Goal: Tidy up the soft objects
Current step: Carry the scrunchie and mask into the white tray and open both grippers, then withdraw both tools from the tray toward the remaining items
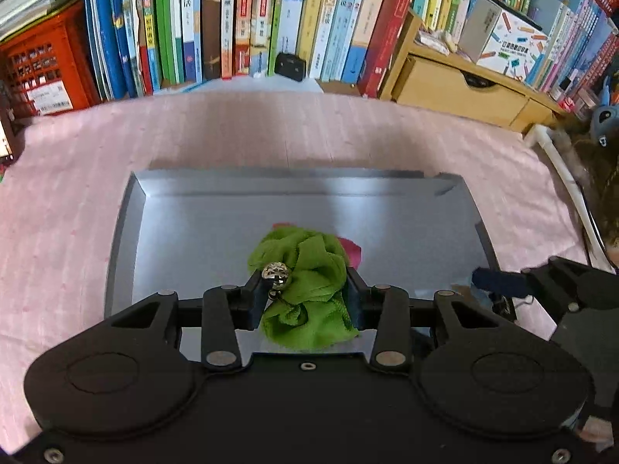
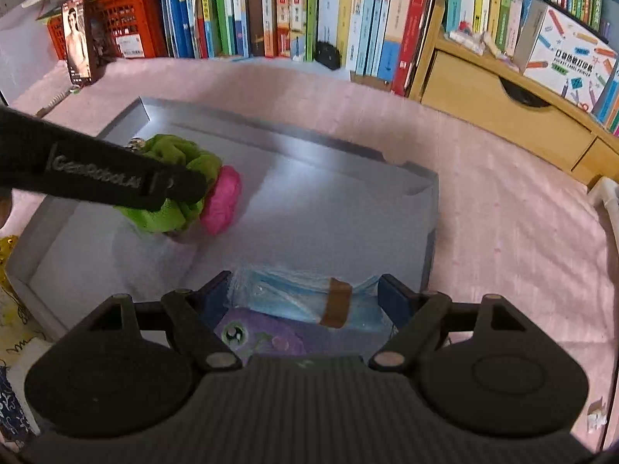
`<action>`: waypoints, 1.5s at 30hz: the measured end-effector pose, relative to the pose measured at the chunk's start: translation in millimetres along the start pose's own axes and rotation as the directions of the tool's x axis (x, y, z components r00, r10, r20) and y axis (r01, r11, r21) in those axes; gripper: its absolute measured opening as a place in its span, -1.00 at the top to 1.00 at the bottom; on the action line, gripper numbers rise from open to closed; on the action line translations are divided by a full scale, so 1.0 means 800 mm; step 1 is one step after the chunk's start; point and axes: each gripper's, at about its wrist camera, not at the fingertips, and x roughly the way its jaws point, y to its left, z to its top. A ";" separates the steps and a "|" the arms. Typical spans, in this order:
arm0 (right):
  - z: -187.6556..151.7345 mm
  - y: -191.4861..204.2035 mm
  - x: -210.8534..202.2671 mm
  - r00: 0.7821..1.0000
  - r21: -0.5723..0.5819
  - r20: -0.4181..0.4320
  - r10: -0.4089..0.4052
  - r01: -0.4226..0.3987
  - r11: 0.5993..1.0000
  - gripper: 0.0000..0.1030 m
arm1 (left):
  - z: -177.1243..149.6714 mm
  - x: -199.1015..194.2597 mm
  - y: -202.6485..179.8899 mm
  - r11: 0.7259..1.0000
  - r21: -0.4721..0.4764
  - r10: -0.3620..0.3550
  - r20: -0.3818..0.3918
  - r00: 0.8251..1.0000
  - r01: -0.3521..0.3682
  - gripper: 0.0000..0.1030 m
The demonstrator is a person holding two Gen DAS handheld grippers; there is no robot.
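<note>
Nearest in the right wrist view, the right gripper (image 2: pixel 305 294) has its two blue-padded fingers set fairly wide, with a clear plastic packet of blue material (image 2: pixel 305 299) banded by brown tape lying between them; whether the pads actually press it cannot be told. Under the packet lies a purple plush piece with a green eye (image 2: pixel 247 338), at the near edge of the grey tray (image 2: pixel 427 232).

In the left wrist view, the left gripper (image 1: pixel 307 294) is closed around a green scrunchie (image 1: pixel 309 266), the fabric bunched between both pads, and a small silver bell (image 1: pixel 275 273) hangs at the left finger. The scrunchie is held over the tray's floor (image 1: pixel 185 239), left of middle. Just beyond it lies a pink scrunchie (image 2: pixel 222 199), touching the green one.

The tray rests on a pink cloth (image 1: pixel 271 131). Far behind stand a row of books (image 1: pixel 240 19), a red crate (image 1: pixel 46 73) on the left and a wooden drawer unit (image 1: pixel 460 89) on the right.
</note>
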 end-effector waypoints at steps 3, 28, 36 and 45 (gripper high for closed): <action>0.001 -0.001 0.000 1.000 0.004 -0.008 0.007 -0.007 1.000 -0.60 | -0.006 -0.002 -0.002 1.000 0.013 -0.008 -0.018 1.000 0.008 0.25; -0.001 -0.002 -0.010 1.000 0.019 -0.004 0.030 -0.030 0.999 -0.78 | -0.013 -0.014 0.005 0.998 -0.009 -0.063 -0.041 0.997 0.063 -0.17; -0.002 -0.005 -0.035 0.998 0.038 0.046 0.034 -0.036 0.999 -0.81 | -0.019 -0.050 -0.004 0.998 0.038 -0.046 0.043 0.998 0.044 -0.38; -0.023 -0.008 -0.087 0.988 0.060 0.151 0.046 -0.056 0.997 -0.84 | -0.046 -0.106 -0.015 0.996 0.081 -0.054 0.144 0.988 0.043 -0.48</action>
